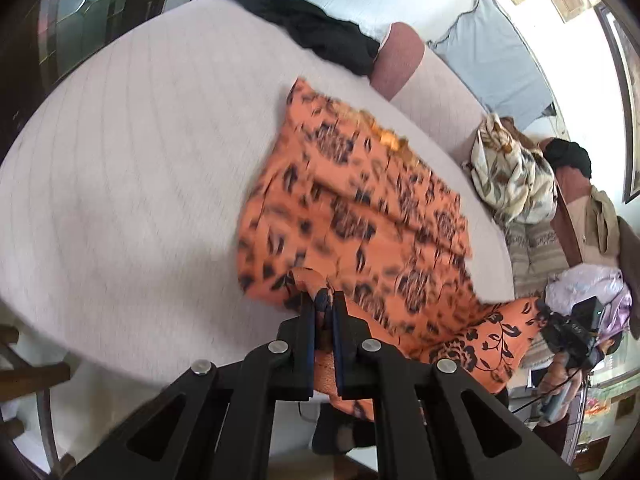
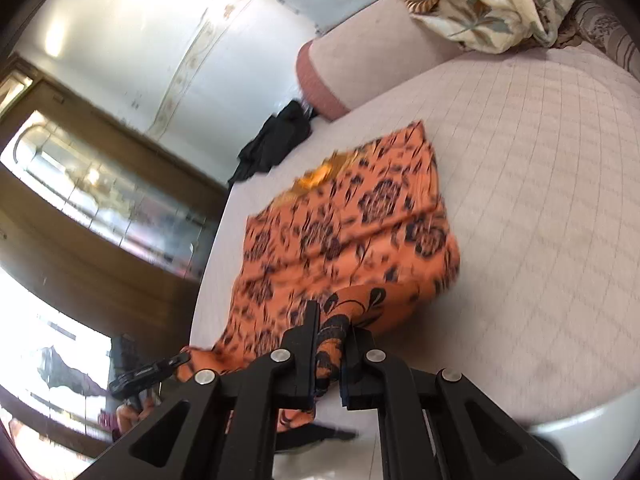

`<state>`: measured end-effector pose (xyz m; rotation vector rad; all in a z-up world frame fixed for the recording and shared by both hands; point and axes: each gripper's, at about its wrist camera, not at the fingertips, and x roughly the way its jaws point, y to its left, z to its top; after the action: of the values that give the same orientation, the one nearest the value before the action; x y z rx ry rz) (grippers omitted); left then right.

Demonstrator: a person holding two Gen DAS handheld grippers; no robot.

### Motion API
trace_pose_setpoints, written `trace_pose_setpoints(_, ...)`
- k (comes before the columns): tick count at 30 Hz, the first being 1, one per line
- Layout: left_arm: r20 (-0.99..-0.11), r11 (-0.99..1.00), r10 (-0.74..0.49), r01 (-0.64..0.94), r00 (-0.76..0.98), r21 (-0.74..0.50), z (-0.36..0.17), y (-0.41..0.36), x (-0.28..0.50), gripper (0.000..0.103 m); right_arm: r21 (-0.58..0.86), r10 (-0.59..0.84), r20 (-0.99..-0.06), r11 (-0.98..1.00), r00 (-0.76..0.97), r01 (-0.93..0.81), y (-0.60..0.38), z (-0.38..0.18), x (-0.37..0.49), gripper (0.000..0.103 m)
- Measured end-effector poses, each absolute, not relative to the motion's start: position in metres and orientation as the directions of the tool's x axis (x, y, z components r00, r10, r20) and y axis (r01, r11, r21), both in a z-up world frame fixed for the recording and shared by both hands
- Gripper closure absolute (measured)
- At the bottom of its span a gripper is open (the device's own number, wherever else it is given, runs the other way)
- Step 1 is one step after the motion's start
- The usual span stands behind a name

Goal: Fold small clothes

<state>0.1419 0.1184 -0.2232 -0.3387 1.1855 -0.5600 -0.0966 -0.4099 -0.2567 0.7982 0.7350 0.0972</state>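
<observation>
An orange garment with a black flower print [image 1: 360,208] lies on the pale pink bed [image 1: 132,168], its far part flat and its near hem lifted off the bed's edge. My left gripper [image 1: 325,300] is shut on one near corner of the hem. My right gripper [image 2: 332,320] is shut on the other near corner, with cloth bunched between its jaws. The garment shows in the right wrist view [image 2: 352,232] too, with a gold trim at its far end. The right gripper appears at the right edge of the left wrist view [image 1: 568,332].
A black garment [image 1: 316,28] lies at the bed's far end beside a pink bolster [image 1: 396,60]. A cream leaf-print cloth [image 1: 508,168] and other clothes are heaped at the bed's right side. A wooden cabinet with glass [image 2: 100,200] stands left of the bed.
</observation>
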Motion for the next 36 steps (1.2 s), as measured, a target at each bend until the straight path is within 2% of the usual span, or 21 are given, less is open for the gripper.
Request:
trace_pose_setpoints(12,-0.809,0.847,-0.527,0.24,0.26,-0.474,-0.216,0.039,0.305,0.096,0.737,0.279,-0.541,0.612,0.793,0.287,-0.499,-0.269,0.038,0.095)
trace_pose_setpoints(16,-0.822,0.866,-0.499,0.2,0.275,-0.458,-0.236,0.01,0.37,0.096,0.756,0.248,-0.537,0.564,0.806,0.331,-0.526,-0.288,0.091,0.095)
trace_pose_setpoints(20,-0.843,0.89,-0.457,0.141,0.283,-0.434,-0.272,-0.004,0.402,0.095,0.803,0.24,-0.519,0.467,0.821,0.371,-0.55,-0.328,0.14,0.095)
trace_pose_setpoints(21,-0.839,0.888,-0.459,0.119,0.292,-0.444,-0.284,-0.004,0.406,0.095,0.808,0.245,-0.522,0.447,0.817,0.383,-0.554,-0.338,0.147,0.091)
trace_pose_setpoints(24,-0.799,0.86,-0.499,0.079,0.335,-0.504,-0.299,0.002,0.407,0.095,0.814,0.263,-0.554,0.369,0.79,0.448,-0.562,-0.375,0.162,0.09)
trace_pose_setpoints(27,-0.67,0.777,-0.586,0.084,0.456,-0.623,-0.29,0.022,0.389,0.093,0.866,0.264,-0.483,0.286,0.834,0.411,-0.572,-0.396,0.155,0.087)
trace_pose_setpoints(28,-0.623,0.755,-0.597,0.092,0.506,-0.649,-0.283,0.029,0.38,0.087,0.884,0.25,-0.45,0.26,0.857,0.388,-0.575,-0.398,0.149,0.08)
trace_pose_setpoints(29,-0.602,0.751,-0.591,0.092,0.538,-0.654,-0.278,0.033,0.374,0.077,0.901,0.206,-0.41,0.241,0.889,0.36,-0.579,-0.397,0.138,0.072)
trace_pose_setpoints(30,-0.582,0.756,-0.565,0.084,0.585,-0.65,-0.27,0.038,0.362,0.07,0.91,0.17,-0.386,0.233,0.907,0.344,-0.582,-0.395,0.128,0.042)
trace_pose_setpoints(31,-0.586,0.781,-0.516,0.062,0.625,-0.621,-0.26,0.042,0.347,0.059,0.915,0.124,-0.37,0.221,0.921,0.338,-0.584,-0.391,0.117,0.016)
trace_pose_setpoints(33,-0.591,0.804,-0.476,0.051,0.651,-0.592,-0.249,0.04,0.324,0.056,0.921,0.034,-0.341,0.213,0.939,0.327,-0.583,-0.379,0.094,0.016)
trace_pose_setpoints(35,-0.598,0.816,-0.478,0.072,0.643,-0.574,-0.242,0.03,0.299,0.054,0.902,0.084,-0.35,0.3,0.933,0.311,-0.572,-0.36,0.093,0.018)
trace_pose_setpoints(36,-0.614,0.83,-0.467,0.076,0.636,-0.553,-0.241,0.023,0.287,0.054,0.875,0.118,-0.377,0.372,0.919,0.312,-0.559,-0.349,0.096,0.024)
